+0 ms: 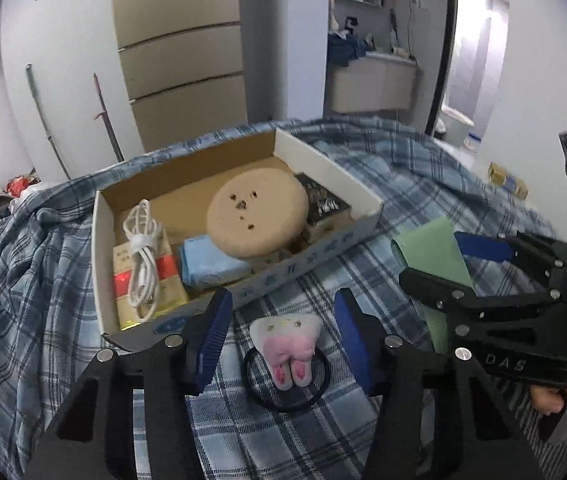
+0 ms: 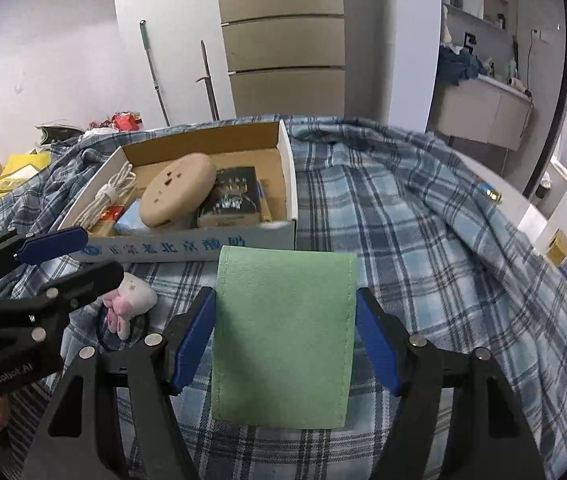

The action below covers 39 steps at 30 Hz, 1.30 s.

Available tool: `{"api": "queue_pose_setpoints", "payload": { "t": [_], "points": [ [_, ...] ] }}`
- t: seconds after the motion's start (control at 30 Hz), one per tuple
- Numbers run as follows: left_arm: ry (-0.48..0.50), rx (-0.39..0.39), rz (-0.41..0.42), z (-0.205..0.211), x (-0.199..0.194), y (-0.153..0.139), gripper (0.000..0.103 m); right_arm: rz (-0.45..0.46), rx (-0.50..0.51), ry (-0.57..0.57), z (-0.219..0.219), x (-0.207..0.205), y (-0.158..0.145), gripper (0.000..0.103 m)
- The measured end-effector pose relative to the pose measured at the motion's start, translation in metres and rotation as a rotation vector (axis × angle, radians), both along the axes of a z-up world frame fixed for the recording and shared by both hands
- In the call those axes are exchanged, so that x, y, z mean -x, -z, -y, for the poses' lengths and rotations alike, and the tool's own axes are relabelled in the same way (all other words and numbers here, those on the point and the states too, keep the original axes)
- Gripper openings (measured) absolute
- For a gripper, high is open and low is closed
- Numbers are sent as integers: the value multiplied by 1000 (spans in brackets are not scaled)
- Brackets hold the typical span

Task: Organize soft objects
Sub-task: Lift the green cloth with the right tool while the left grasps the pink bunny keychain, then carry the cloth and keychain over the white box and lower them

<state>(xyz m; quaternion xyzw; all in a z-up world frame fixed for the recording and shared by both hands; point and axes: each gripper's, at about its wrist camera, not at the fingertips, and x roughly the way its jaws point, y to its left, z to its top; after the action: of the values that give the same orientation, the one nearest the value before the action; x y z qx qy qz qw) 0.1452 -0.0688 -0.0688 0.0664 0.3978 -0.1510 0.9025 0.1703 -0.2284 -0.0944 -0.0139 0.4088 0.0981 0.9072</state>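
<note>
Between your left gripper's (image 1: 281, 334) blue pads sits a small plush toy (image 1: 286, 346), white at the top with pink lower parts, lying on the plaid blanket (image 1: 383, 184) with a black ring (image 1: 251, 392) beneath it. Your left jaws stand apart on either side of the toy with gaps showing, so they are open and grip nothing. Your right gripper (image 2: 285, 342) holds a green folded cloth (image 2: 283, 332) between its pads; its surface is soft and matte with a stitched seam along each side, and both pads appear to press its edges, though the contact is hard to see exactly. Beyond both, a shallow cardboard box (image 1: 323, 160) rests on the blanket, holding a round beige cushion (image 1: 257, 216), a coiled white cable (image 1: 143, 252) and a light blue packet (image 1: 207, 264).
</note>
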Motion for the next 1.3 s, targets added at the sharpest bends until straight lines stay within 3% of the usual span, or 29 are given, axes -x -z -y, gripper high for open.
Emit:
{"api": "queue_pose_setpoints", "payload": {
  "t": [0.27, 0.37, 0.43, 0.6, 0.7, 0.83, 1.13, 1.3],
  "points": [
    [40, 63, -138, -7, -16, 25, 55, -21, -11, -19, -2, -2, 4, 69],
    [-8, -26, -185, 0, -22, 39, 53, -11, -15, -16, -1, 0, 2, 69],
    [21, -29, -163, 5, -18, 37, 43, -13, -14, -15, -1, -1, 3, 69],
    [28, 5, -147, 0, -13, 34, 37, -15, -13, -15, -1, -1, 3, 69],
    [25, 35, -82, -7, -5, 24, 37, -3, -16, -12, 0, -1, 1, 69],
    [16, 47, 61, -10, 13, 3, 37, 38, -21, -14, 0, 4, -4, 69],
    [-9, 42, 380, -14, 65, -35, 37, 270, 0, -93, -14, 35, -31, 69],
    [-84, 69, 526, -29, 92, -48, 37, 372, 29, -130, -25, 51, -39, 69]
  ]
}}
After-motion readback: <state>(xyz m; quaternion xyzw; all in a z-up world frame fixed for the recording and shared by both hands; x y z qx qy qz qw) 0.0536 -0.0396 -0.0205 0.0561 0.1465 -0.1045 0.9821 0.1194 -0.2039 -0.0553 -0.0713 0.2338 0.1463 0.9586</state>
